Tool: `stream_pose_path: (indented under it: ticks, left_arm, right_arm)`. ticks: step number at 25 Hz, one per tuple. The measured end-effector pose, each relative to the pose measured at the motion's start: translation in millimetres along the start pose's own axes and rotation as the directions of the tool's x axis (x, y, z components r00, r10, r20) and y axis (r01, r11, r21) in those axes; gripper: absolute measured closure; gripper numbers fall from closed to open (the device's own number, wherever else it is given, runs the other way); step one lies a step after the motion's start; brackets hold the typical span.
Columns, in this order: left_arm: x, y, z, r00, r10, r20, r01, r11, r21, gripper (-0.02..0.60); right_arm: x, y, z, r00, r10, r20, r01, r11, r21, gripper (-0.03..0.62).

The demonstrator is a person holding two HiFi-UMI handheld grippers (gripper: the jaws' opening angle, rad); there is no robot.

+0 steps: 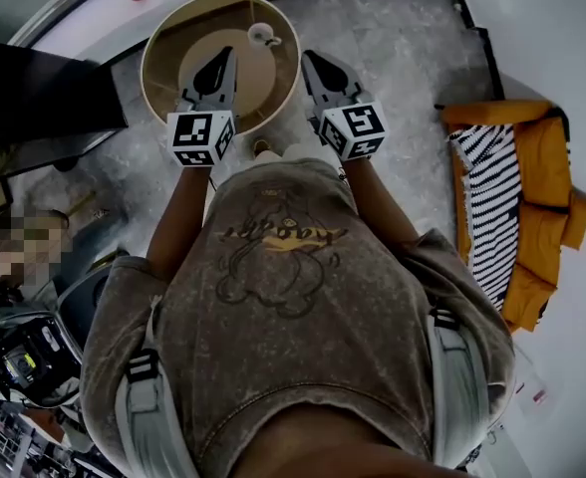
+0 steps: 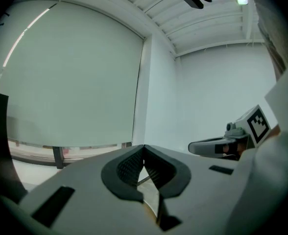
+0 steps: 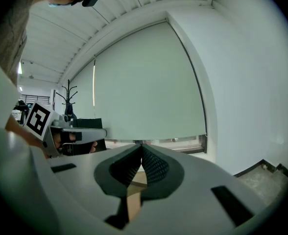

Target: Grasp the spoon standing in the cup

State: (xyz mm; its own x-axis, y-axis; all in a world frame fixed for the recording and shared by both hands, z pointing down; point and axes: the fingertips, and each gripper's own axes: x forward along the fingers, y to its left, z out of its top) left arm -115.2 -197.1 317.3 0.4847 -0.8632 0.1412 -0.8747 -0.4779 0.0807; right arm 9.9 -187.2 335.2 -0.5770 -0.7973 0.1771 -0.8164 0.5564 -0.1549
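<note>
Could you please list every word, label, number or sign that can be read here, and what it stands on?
No text here can be read.
Sweatshirt: printed graphic with possible lettering, too blurred to read.
Left marker cube and right marker cube: black-and-white square patterns only, no words.

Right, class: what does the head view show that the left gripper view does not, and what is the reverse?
Only the head view: the round table with a small white cup on it, and the orange seat. Only the left gripper view: a pale blind and ribbed ceiling. Both: the left gripper, jaws together, and the right gripper.
</note>
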Motion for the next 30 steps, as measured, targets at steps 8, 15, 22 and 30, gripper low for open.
stream_pose_path:
  ticks: [8,15,22,30]
  left_arm:
    - [11.0,11.3,5.0,1.000,0.010,0.010,-0.010,1.000,0.002,0.565]
    - [26.5,21.1,2.1,1.000,0.026,-0.001,-0.026,1.000,-0.004,0.565]
    - [58.8,30.6,-18.1,0.998,0.042,-0.035,-0.043,0.999,-0.007,0.565]
    - [84.2,49.7,-51.8,0.997,0.053,-0.062,-0.055,0.998,-0.028,0.565]
  right_arm:
    - [12.0,-7.6,4.2,1.000,0.003,-0.004,-0.003,1.000,-0.015,0.577]
    - [32.1,-17.5,6.8,1.000,0.025,-0.016,-0.025,1.000,-0.012,0.577]
    - [51.8,-36.7,-4.6,0.998,0.054,-0.045,-0.055,0.998,-0.021,0.577]
    - [83.9,-58.2,-30.5,0.995,0.059,-0.082,-0.060,0.998,-0.016,0.577]
